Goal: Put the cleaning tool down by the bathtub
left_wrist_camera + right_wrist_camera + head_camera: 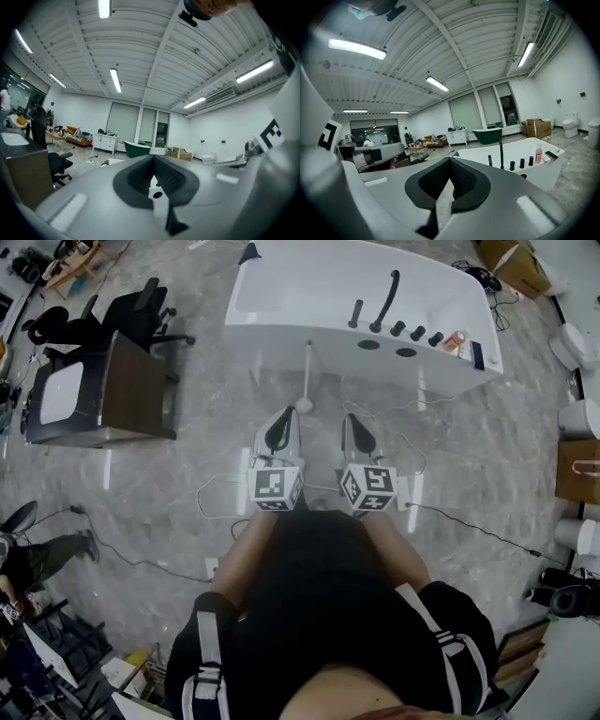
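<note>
Your left gripper (280, 416) and right gripper (353, 422) are both closed and empty. The cleaning tool (307, 382) stands just ahead between them, against the bathtub (272, 334). The task looks done.

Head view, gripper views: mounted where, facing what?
Head view: person's head, steeply down at white bathtub; torso, forearms, left gripper, right gripper show.
Left gripper view: on left gripper, out across the room; own shut jaws, right gripper's cube.
Right gripper view: on right gripper, toward the bathtub; own shut jaws, left gripper's cube.
Shared: green tub in both gripper views.
</note>
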`<state>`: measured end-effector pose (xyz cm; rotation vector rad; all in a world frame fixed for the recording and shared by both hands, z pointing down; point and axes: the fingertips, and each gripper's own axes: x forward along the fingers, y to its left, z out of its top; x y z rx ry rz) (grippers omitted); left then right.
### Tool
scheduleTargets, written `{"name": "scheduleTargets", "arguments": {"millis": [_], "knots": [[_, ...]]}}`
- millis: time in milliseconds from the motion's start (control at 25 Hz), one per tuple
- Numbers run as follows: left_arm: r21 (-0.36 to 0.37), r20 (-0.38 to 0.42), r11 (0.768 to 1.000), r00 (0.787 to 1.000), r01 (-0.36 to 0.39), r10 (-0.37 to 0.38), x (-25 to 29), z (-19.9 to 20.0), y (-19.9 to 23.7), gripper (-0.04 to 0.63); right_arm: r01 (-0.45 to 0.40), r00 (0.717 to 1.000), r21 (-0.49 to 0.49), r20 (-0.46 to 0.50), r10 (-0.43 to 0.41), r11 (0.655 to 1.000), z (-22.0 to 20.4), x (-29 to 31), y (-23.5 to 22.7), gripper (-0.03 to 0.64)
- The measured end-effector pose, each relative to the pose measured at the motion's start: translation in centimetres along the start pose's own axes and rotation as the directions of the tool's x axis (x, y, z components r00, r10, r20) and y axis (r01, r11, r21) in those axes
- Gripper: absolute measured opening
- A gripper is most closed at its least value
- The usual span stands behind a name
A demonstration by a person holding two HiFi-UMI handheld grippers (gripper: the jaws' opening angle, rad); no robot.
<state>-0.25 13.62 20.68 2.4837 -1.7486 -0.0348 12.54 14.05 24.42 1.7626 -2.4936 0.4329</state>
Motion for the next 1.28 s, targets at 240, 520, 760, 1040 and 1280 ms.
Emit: {"name": "scheduleTargets", "arguments": {"millis": [240, 520, 760, 1040, 1280], "knots": [[0.004, 0.015, 1.000, 1.000, -0.008, 0.008, -2.4, 0.0, -1.6, 0.008, -0.024, 1.000, -0.011, 0.009, 0.024, 1.000, 0.0, -2.7, 0.3, -0.002], [0.007, 0.007, 1.000, 1.000, 0.007, -0.007, -3.2, -0.4, -2.7, 0.008, -0.049, 0.999, -0.025, 0.023, 0.049, 0.998, 0.2, -3.7, 0.7, -0.003], [0.021, 0.014, 1.000, 1.000, 0.016, -0.016, -3.1, -0.1, -3.3, 0.008, -0.053, 0.998, -0.021, 0.028, 0.053, 0.998, 0.4, -4.1, 0.7, -0.002], [0.022, 0.012, 1.000, 1.000, 0.022, -0.022, -3.0, -0.3, -3.8, 0.008, -0.052, 0.998, -0.023, 0.033, 0.053, 0.998, 0.4, -4.3, 0.3, -0.002], [0.025, 0.009, 0.999, 1.000, 0.020, -0.021, -3.2, -0.2, -3.9, 0.008, -0.052, 0.998, -0.027, 0.036, 0.053, 0.998, 0.7, -4.4, 0.4, -0.003]]}}
